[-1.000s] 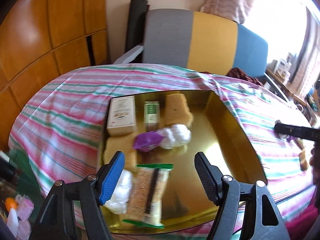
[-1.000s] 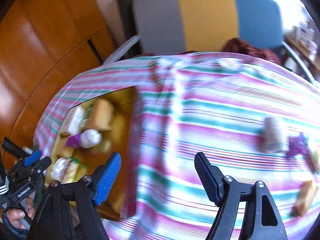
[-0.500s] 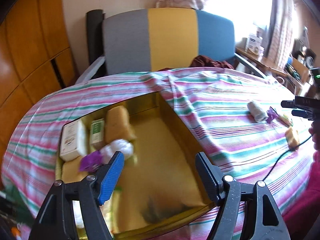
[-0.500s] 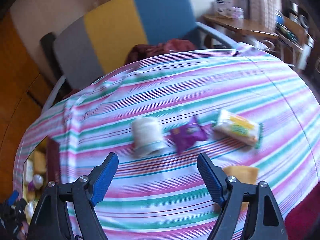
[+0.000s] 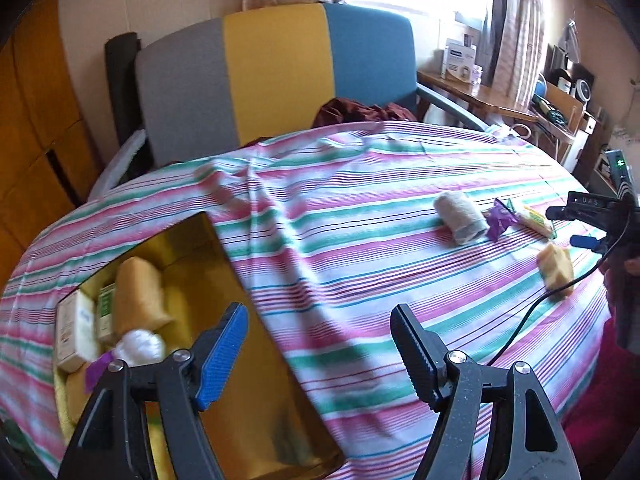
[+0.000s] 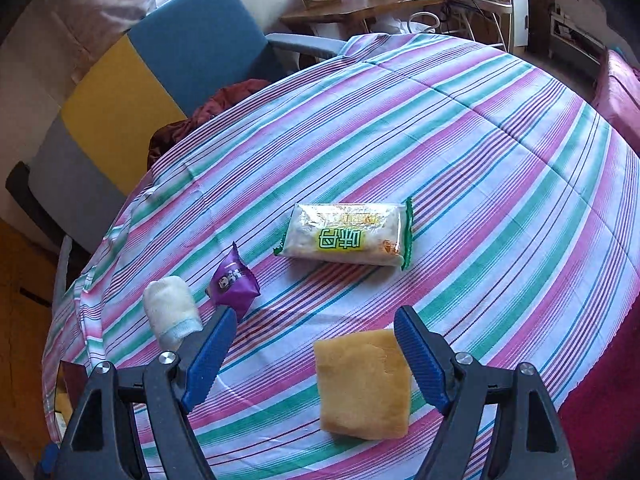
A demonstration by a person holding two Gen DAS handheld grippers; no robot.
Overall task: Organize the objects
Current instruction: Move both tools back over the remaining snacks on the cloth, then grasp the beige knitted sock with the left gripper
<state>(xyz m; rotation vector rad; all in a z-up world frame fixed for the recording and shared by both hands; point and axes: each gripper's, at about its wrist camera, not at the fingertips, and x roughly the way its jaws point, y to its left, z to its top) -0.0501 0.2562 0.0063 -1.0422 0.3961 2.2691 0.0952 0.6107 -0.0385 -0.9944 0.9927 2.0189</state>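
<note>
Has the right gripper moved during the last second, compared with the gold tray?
Yes. The right gripper has swung right, away from the gold tray, and now hangs open over the yellow sponge on the striped tablecloth.

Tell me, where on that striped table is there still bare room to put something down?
Striped cloth lies bare beyond the green-edged snack pack, and between the gold box and the white roll. It is crowded where the roll, purple packet, snack pack and yellow sponge cluster. The box's left side is packed; its right floor is free.
</note>
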